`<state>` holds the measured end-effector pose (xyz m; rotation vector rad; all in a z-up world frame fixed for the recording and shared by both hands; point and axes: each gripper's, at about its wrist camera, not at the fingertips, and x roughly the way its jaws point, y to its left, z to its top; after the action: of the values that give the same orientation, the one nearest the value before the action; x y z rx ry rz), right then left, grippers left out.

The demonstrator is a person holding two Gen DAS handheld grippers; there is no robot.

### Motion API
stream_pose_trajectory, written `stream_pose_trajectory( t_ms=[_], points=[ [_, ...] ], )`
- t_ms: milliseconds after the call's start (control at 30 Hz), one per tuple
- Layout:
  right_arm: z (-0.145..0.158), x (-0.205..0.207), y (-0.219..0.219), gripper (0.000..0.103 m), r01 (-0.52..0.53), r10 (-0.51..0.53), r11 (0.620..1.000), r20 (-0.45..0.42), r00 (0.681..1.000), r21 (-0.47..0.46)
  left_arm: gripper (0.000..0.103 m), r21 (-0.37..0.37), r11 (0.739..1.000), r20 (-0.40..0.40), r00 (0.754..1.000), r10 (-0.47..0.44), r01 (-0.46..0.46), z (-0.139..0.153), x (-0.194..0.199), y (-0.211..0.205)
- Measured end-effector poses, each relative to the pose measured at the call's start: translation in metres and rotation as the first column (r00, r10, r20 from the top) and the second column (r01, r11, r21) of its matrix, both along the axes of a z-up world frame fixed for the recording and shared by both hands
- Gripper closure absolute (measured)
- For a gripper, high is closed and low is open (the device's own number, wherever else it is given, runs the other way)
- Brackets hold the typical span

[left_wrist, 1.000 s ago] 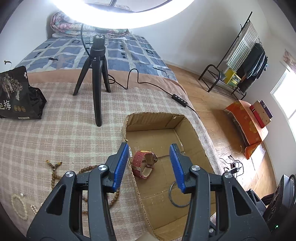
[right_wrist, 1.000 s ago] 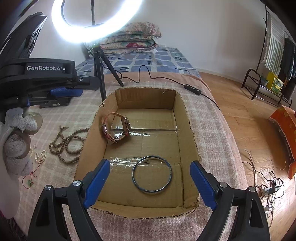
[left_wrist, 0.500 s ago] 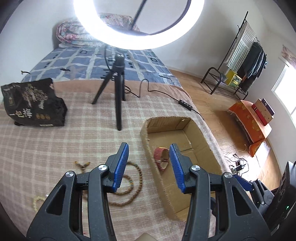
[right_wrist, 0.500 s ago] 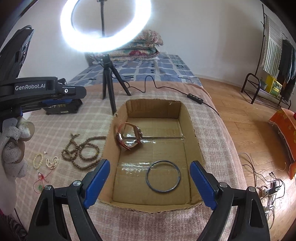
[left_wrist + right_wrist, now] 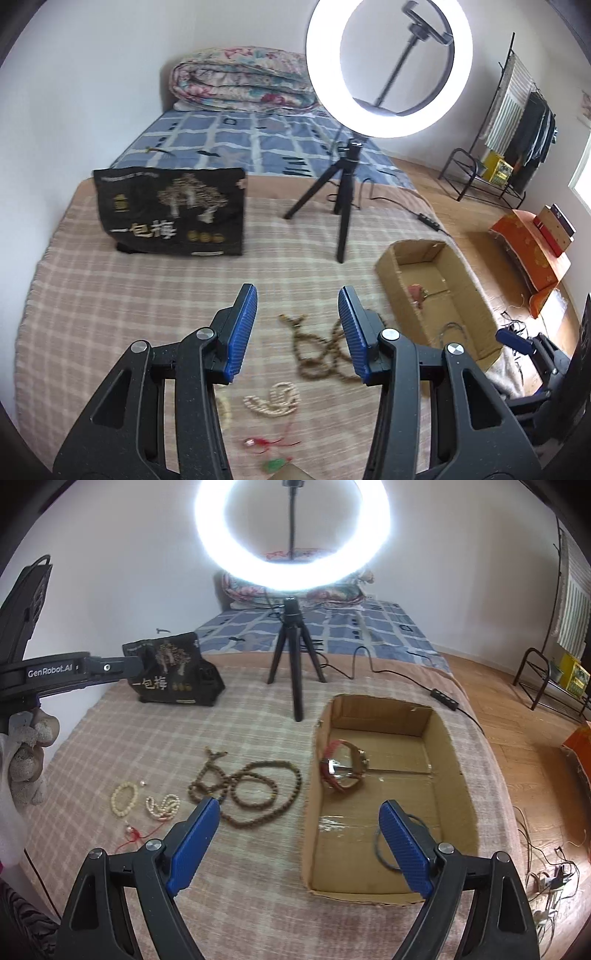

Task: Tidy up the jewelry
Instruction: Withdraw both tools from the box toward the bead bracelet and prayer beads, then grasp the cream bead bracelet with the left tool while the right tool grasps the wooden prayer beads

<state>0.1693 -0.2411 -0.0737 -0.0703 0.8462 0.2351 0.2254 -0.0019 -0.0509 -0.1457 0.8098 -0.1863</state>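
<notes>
A cardboard box (image 5: 458, 775) lies on the checked blanket and holds a red watch (image 5: 341, 766) and a dark ring bangle (image 5: 380, 853). The box also shows in the left wrist view (image 5: 476, 325). Left of the box lie a long brown bead necklace (image 5: 255, 790), two small pearl bracelets (image 5: 123, 799) (image 5: 162, 806) and a red-string pendant (image 5: 135, 834). My left gripper (image 5: 297, 332) is open and empty above the brown beads (image 5: 314, 350) and pearls (image 5: 275, 400). My right gripper (image 5: 299, 847) is open and empty, over the box's near left corner.
A ring light on a black tripod (image 5: 293, 657) stands on the blanket behind the box, its cable (image 5: 439, 696) trailing right. A black printed bag (image 5: 171, 675) sits at the back left. The bed's right edge drops to a wooden floor (image 5: 535, 738).
Both grippers have pulled back and up from the box, and the left one swung left to over the loose beads. The watch and bangle stayed in the box.
</notes>
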Motion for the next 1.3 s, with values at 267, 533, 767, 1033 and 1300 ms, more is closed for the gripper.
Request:
stream_pose_trajectory(
  t_ms=[267, 533, 767, 1033, 1300],
  points=[
    [-0.006, 0.012, 0.03, 0.013, -0.024, 0.026, 0.999, -0.043, 0.999, 0.035, 0.057, 0.029, 0.999, -0.036, 0.998, 0.044, -0.043, -0.015, -0.018, 0.055],
    [-0.019, 0.029, 0.057, 0.013, -0.046, 0.05, 0.998, -0.107, 0.993, 0.044, 0.057, 0.048, 0.998, -0.12, 0.992, 0.047, -0.042, -0.044, -0.029, 0.082],
    [-0.039, 0.054, 0.067, 0.014, -0.017, 0.04, 0.993, -0.209, 0.977, 0.113, 0.057, 0.02, 0.999, -0.22, 0.974, 0.046, -0.042, -0.079, -0.032, 0.095],
    [-0.071, 0.079, 0.08, 0.023, 0.014, 0.03, 0.991, -0.329, 0.944, 0.13, 0.062, 0.021, 1.0, -0.307, 0.952, 0.012, -0.006, -0.112, -0.029, 0.092],
    [-0.1, 0.099, 0.086, 0.037, 0.027, 0.006, 0.997, -0.393, 0.919, 0.079, 0.068, 0.029, 1.0, -0.357, 0.934, -0.001, 0.012, -0.131, -0.025, 0.089]
  ],
)
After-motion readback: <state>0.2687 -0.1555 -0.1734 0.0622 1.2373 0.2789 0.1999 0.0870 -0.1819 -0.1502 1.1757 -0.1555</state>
